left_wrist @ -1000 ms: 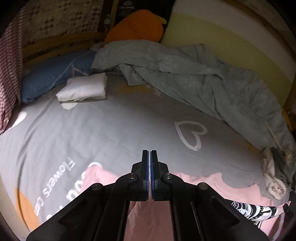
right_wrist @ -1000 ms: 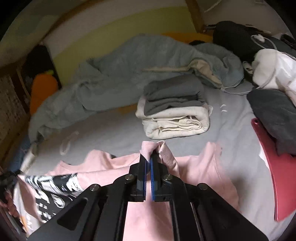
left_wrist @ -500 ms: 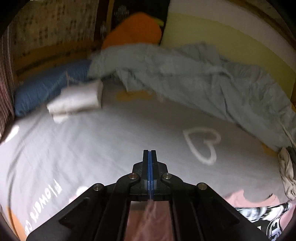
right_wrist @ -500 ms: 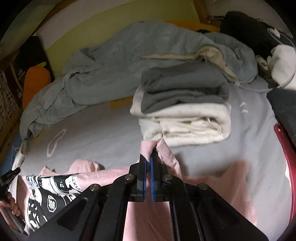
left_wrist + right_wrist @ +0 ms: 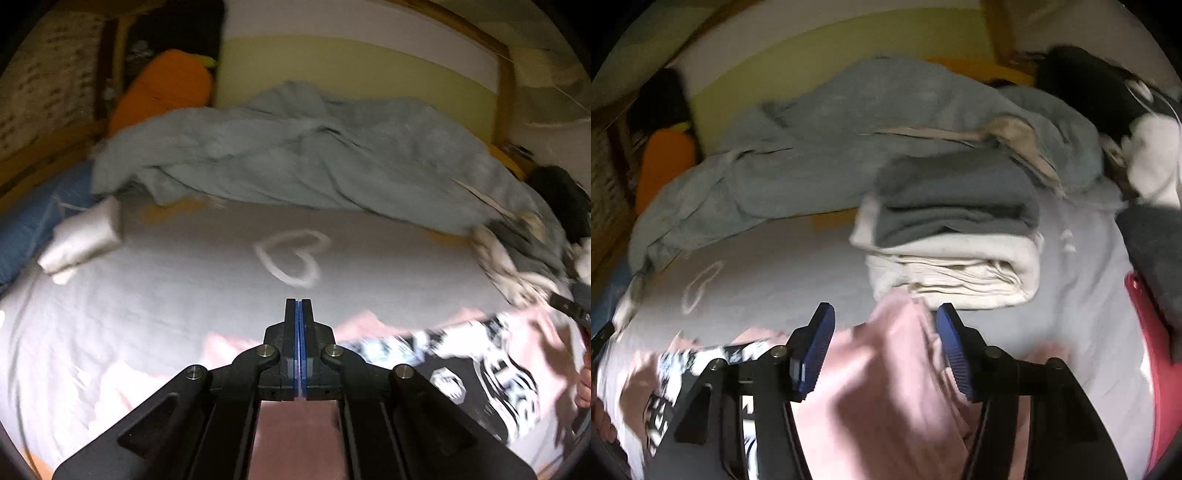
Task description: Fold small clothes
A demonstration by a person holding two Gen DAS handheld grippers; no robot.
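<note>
Two wrist views look across a bed covered by a grey sheet [image 5: 192,295] printed with a white heart outline [image 5: 291,258]. From the left view, going left to right: a blue pillow [image 5: 26,229] at the far left edge, a small folded white cloth [image 5: 81,240] just beside it, then a wide bare stretch of sheet around the heart. A rumpled pale blue blanket [image 5: 295,162] runs along the back edge. The left hand-held gripper [image 5: 299,314] is clenched, its blue pads pressed together; pink cloth shows beneath it, but whether any is pinched I cannot tell. The pink shirt [image 5: 491,369], with a black and white print, lies along the near edge of the bed, blurred.

From the right view: the shirt's printed part sits at lower left, and a raised pink fold [image 5: 901,332] stands between the blue pads of the right hand-held gripper [image 5: 884,345], whose jaws are opening and not pressing on it. Just behind lies a folded stack [image 5: 953,240], grey cloth on cream. A red object [image 5: 1160,369] lines the right edge.
</note>
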